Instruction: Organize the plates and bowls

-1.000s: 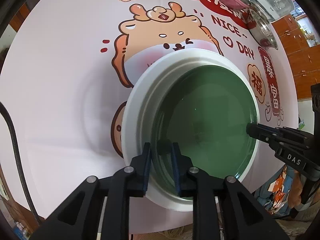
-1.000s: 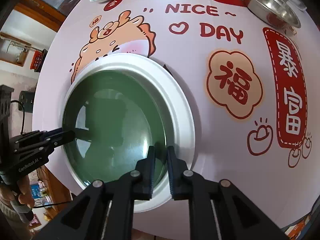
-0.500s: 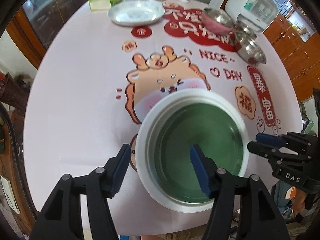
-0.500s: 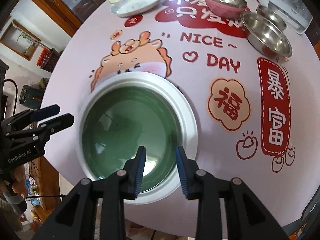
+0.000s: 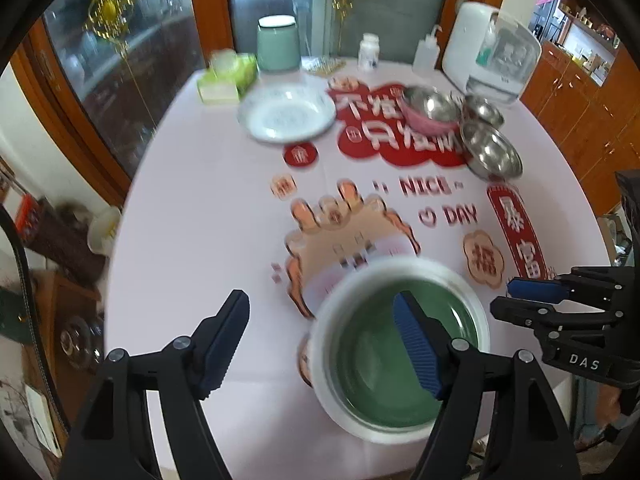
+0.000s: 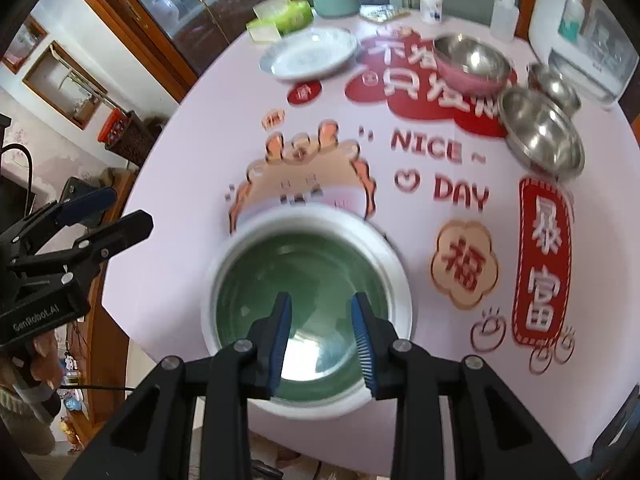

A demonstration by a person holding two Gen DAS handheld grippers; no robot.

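A green plate (image 5: pixel 372 360) lies inside a larger white plate (image 5: pixel 332 320) near the front edge of the round table. My left gripper (image 5: pixel 322 304) hangs above its left rim with the jaws opening and nothing between them. In the right wrist view the green plate (image 6: pixel 312 268) and white plate (image 6: pixel 384 252) lie below my right gripper (image 6: pixel 322 300), which is open and empty. Each gripper shows in the other's view: the right gripper (image 5: pixel 516 296) and the left gripper (image 6: pixel 120 208). A white shallow plate (image 5: pixel 288 114) and a pink steel bowl (image 5: pixel 430 108) stand at the far side.
Two steel bowls (image 5: pixel 490 152) (image 5: pixel 482 110) sit at the far right. A green cup (image 5: pixel 278 42), tissue pack (image 5: pixel 228 76), bottles (image 5: pixel 368 52) and a white appliance (image 5: pixel 492 48) line the back edge. The printed tablecloth (image 5: pixel 200 220) spans the middle.
Both grippers have let go of the green plate's rim, opened and risen. The stacked plates stay on the table, and far more of the table now shows.
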